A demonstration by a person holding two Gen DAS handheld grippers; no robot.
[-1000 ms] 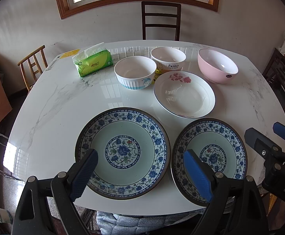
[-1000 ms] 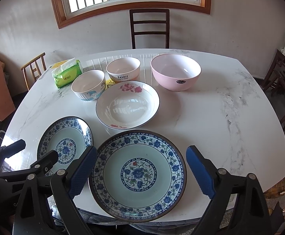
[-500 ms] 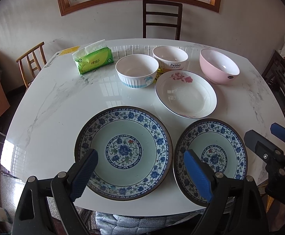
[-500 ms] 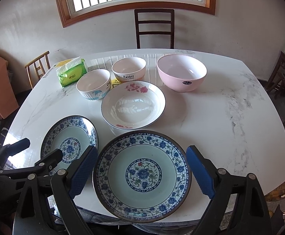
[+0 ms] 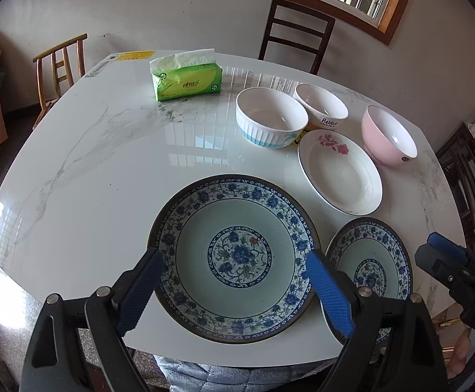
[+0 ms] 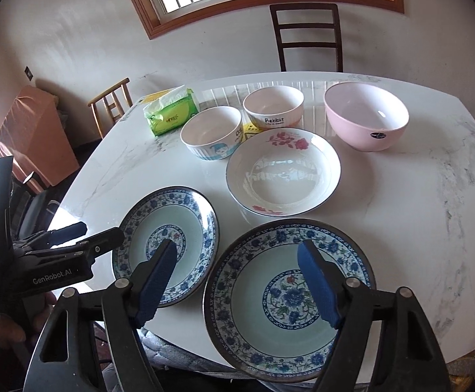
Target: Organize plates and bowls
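Observation:
Two blue-patterned plates lie side by side at the near table edge: the left plate (image 5: 234,258) (image 6: 167,245) and the right plate (image 5: 371,268) (image 6: 289,294). Behind them sit a white floral plate (image 5: 340,171) (image 6: 283,173), a ribbed bowl (image 5: 270,117) (image 6: 211,132), a "Rabbit" bowl (image 5: 320,106) (image 6: 273,104) and a pink bowl (image 5: 389,137) (image 6: 366,114). My left gripper (image 5: 234,290) (image 6: 100,230) is open and hovers over the left plate's near half. My right gripper (image 6: 237,282) (image 5: 430,248) hovers over the right plate's left rim; its jaws are closing and touch nothing.
A green tissue pack (image 5: 188,80) (image 6: 172,112) lies at the back left of the white marble table (image 5: 90,170). A dark chair (image 6: 306,36) stands behind the table and a wooden chair (image 5: 60,65) at its left. A hand (image 6: 5,323) holds the left gripper.
The left gripper moved left and rolled, so the left plate now sits between its fingers. The right gripper's jaws have narrowed and its view has tilted. No dish has moved.

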